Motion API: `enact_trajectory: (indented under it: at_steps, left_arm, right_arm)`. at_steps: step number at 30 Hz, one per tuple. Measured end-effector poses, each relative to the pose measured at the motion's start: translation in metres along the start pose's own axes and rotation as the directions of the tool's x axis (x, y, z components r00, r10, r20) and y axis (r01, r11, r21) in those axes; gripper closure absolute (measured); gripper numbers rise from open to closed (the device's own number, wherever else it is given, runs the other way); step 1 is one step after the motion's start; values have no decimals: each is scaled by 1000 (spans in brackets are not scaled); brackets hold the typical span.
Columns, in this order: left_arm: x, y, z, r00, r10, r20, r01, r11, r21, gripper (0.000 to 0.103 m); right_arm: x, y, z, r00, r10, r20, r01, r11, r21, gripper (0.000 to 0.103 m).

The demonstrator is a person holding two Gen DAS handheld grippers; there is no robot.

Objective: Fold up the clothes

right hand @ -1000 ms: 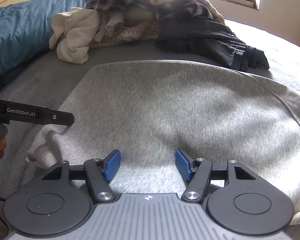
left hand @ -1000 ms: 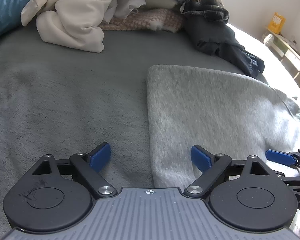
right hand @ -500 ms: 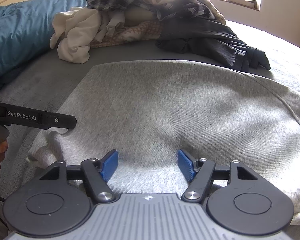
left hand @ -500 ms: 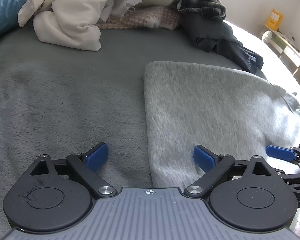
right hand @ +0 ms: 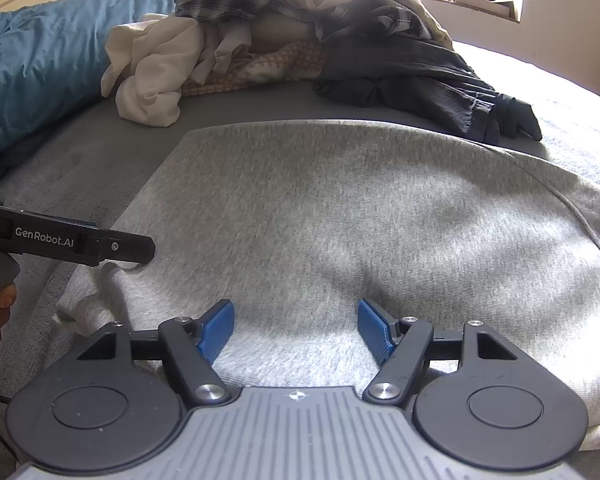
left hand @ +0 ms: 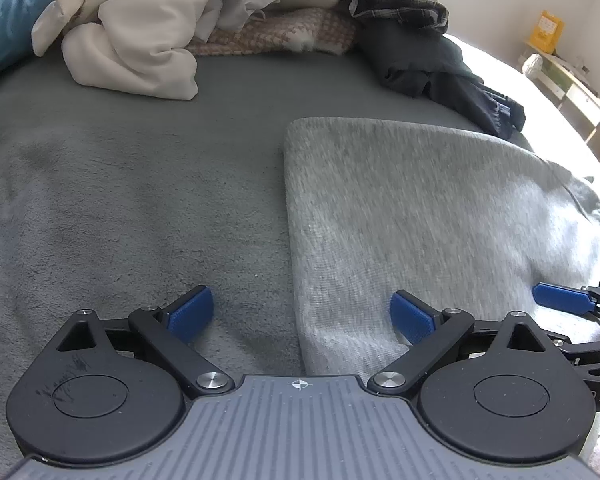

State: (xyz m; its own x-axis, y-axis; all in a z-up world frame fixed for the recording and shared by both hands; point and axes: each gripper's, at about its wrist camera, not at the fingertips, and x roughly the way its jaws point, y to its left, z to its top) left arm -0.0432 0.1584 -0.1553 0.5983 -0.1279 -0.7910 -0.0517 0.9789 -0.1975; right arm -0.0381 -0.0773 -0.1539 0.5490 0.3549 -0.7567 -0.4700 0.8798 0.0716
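Observation:
A light grey sweatshirt lies spread flat on the grey bed cover, folded along its left edge. My left gripper is open and straddles that near left edge, one blue pad on the cover, the other on the fabric. My right gripper is open low over the sweatshirt's near hem, nothing between its pads. The left gripper's black body shows at the left in the right wrist view, over a rumpled corner of the hem. The right gripper's blue fingertip shows at the right edge in the left wrist view.
A heap of unfolded clothes sits at the back: a cream garment, a checked pink piece, a plaid shirt, a dark garment. A blue duvet lies at the left. Grey bed cover spreads left of the sweatshirt.
Both grippers have crept slightly forward over the sweatshirt's near edge and their jaws stand a little wider. The sweatshirt has not shifted.

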Motion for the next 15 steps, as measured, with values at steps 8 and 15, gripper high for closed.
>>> enact_trajectory:
  at_steps: [8, 15]
  left_arm:
    - [-1, 2, 0, 1000, -13, 1, 13, 1000, -2, 5]
    - [-9, 11, -2, 992, -123, -21, 122, 991, -61, 5]
  right_arm:
    - [1, 1, 0, 1000, -1, 0, 1, 1000, -2, 29]
    - [1, 2, 0, 1000, -4, 2, 4, 1000, -6, 28]
